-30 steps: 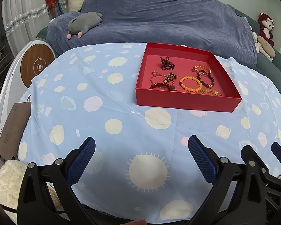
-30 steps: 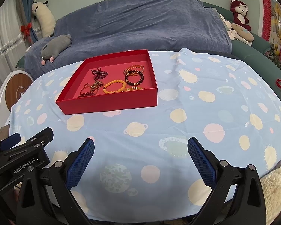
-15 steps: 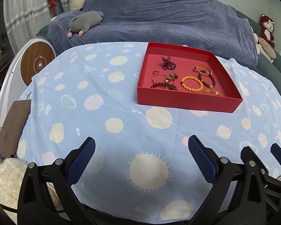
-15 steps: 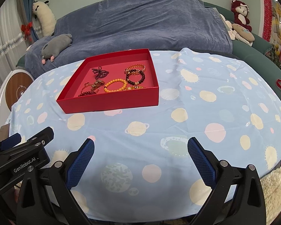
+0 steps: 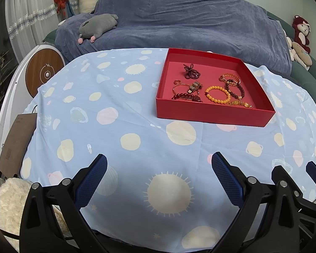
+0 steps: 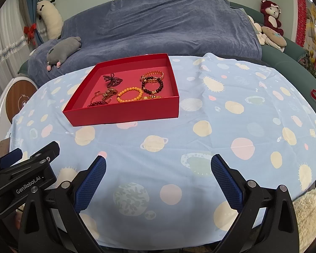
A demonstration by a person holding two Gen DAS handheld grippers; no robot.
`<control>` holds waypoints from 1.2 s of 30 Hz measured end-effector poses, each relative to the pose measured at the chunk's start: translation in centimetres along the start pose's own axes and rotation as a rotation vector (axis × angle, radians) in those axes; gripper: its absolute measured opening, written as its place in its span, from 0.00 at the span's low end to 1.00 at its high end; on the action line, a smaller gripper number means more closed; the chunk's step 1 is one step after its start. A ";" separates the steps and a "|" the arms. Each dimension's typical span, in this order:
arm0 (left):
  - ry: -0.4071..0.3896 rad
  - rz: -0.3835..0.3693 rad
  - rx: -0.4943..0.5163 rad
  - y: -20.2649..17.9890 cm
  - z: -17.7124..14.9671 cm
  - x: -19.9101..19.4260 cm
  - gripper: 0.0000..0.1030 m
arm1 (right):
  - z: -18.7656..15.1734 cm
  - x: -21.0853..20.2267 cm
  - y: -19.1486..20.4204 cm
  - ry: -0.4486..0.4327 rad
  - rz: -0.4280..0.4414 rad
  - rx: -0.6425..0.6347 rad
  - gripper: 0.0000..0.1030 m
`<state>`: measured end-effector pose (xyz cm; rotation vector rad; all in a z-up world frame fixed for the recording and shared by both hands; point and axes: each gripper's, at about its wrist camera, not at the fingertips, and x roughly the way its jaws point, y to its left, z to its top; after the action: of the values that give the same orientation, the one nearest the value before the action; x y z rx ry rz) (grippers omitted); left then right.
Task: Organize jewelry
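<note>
Spread with a planet-print cloth (image 5: 137,109), the table holds a red tray (image 5: 212,113) of tangled bracelets (image 5: 218,93) well ahead of both empty grippers, left (image 5: 159,179) and right (image 6: 158,177), jaws apart, so one pinch may snag two pieces.

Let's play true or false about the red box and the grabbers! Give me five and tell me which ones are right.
1. The red box sits on the tablecloth. True.
2. The orange bracelet lies outside the box. False: it lies inside, with the other jewelry.
3. Both grippers are open and empty. True: the left gripper and right gripper hold nothing.
4. The left gripper is touching the box. False: it is well short of it, over bare cloth.
5. A grey plush toy lies on the blue-covered sofa. True.
</note>
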<state>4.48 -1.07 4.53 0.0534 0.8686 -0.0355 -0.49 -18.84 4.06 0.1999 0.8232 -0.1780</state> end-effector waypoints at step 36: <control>-0.006 0.010 0.002 0.2 0.3 0.0 0.92 | 0.0 0.1 0.1 0.003 -0.002 -0.002 0.93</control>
<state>4.72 -0.93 4.70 0.0594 0.8625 -0.0274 -0.40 -18.70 3.99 0.1976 0.8262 -0.1788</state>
